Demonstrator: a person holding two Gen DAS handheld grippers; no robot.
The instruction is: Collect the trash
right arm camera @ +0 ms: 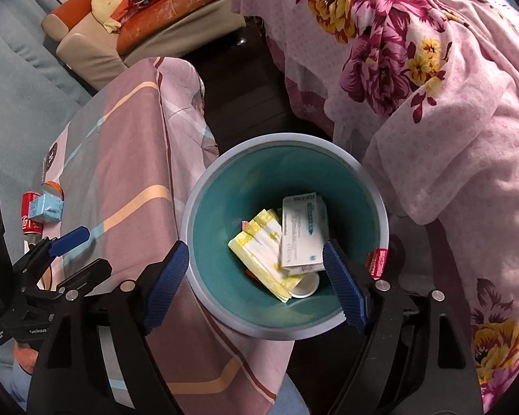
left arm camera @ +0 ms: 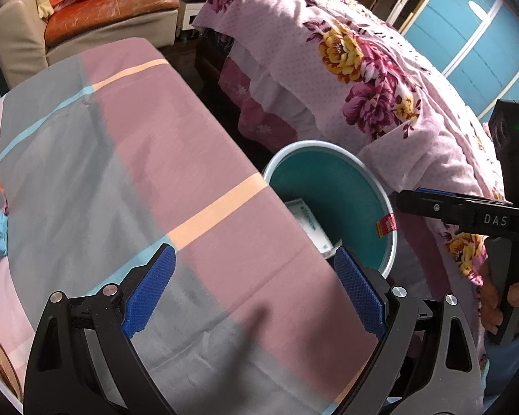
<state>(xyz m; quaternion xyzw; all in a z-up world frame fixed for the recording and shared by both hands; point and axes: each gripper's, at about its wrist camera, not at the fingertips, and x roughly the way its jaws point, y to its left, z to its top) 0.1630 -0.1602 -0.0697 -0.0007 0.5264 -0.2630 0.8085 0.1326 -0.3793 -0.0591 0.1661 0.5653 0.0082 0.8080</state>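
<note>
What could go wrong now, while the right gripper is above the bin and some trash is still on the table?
1. The right gripper hangs open low over the bin; pulling away, it might clip the rim and tip it.
2. The bin stands tight against the hanging tablecloth, which a gripper could snag.
3. The red can and blue carton sit near the table edge; a careless reach by the left gripper could knock them off.

Smooth, seemingly plastic bin (right arm camera: 370,186); cloth tablecloth (left arm camera: 121,173)

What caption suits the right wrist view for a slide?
Open right gripper poised over the teal bin, which holds a white box, a yellow packet and a small cup.
</note>
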